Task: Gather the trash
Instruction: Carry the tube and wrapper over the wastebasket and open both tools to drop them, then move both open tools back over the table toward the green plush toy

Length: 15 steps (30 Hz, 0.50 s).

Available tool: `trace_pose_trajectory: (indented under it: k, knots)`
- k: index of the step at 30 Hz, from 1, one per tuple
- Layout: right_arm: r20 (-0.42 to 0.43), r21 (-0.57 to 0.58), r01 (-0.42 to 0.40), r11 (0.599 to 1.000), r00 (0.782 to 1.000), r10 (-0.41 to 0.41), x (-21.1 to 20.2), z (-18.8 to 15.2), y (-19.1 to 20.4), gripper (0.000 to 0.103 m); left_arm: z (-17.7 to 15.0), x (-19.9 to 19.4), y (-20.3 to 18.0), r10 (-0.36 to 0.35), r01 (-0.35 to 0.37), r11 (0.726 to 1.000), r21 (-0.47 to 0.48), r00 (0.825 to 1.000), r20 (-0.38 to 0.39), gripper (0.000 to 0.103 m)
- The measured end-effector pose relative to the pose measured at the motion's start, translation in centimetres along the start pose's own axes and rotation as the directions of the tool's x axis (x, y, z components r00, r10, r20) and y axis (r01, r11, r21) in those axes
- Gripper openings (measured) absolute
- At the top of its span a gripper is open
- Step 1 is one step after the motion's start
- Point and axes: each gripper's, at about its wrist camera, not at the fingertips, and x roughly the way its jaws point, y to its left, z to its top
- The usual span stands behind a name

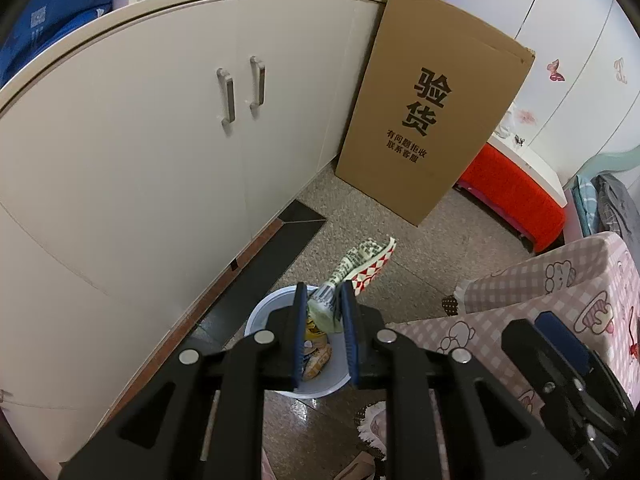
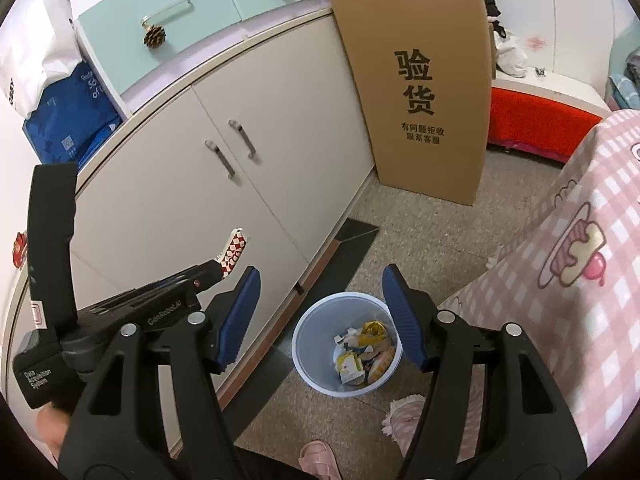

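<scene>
Left tool (image 1: 324, 300) is clamped on a crumpled wrapper (image 1: 362, 264), hanging right over the trash bin (image 2: 316, 322) below it. Right tool (image 2: 320, 284) is spread wide, holding nothing, bin beneath it too.

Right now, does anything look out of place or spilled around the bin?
Nothing spilled. The round pale-blue plastic bin stands upright with wrappers inside. The only stray item is the crumpled red-and-white checked wrapper, clamped in the left gripper above the bin. The right gripper is open.
</scene>
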Motion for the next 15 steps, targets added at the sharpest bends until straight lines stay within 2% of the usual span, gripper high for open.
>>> trace_pose_trajectory:
  k: [4, 6, 7, 8, 15]
  knots:
    - [0.005, 0.016, 0.004, 1.000, 1.000, -0.005, -0.1, 0.1, -0.3, 0.063, 0.1, 0.1, -0.4, -0.002, 0.002, 1.000, 0.000, 1.000, 0.001, 0.021]
    - [0.004, 0.022, 0.005, 1.000, 1.000, -0.005, -0.1, 0.0, -0.5, 0.064, 0.2, 0.4, -0.5, 0.010, -0.010, 1.000, -0.001, 1.000, -0.012, 0.036]
    - [0.004, 0.025, 0.006, 1.000, 1.000, -0.006, -0.2, 0.0, -0.5, 0.064, 0.2, 0.6, -0.5, 0.015, -0.015, 1.000, -0.007, 1.000, -0.021, 0.051]
    - [0.002, 0.028, 0.005, 1.000, 1.000, -0.005, -0.2, 0.0, -0.6, 0.064, 0.2, 0.6, -0.4, 0.014, -0.015, 1.000, -0.011, 1.000, -0.023, 0.057]
    - [0.013, 0.044, 0.001, 0.999, 1.000, -0.001, -1.5, -0.1, -0.9, 0.064, 0.0, -0.4, -0.1, 0.012, -0.012, 1.000, -0.025, 1.000, -0.017, 0.060]
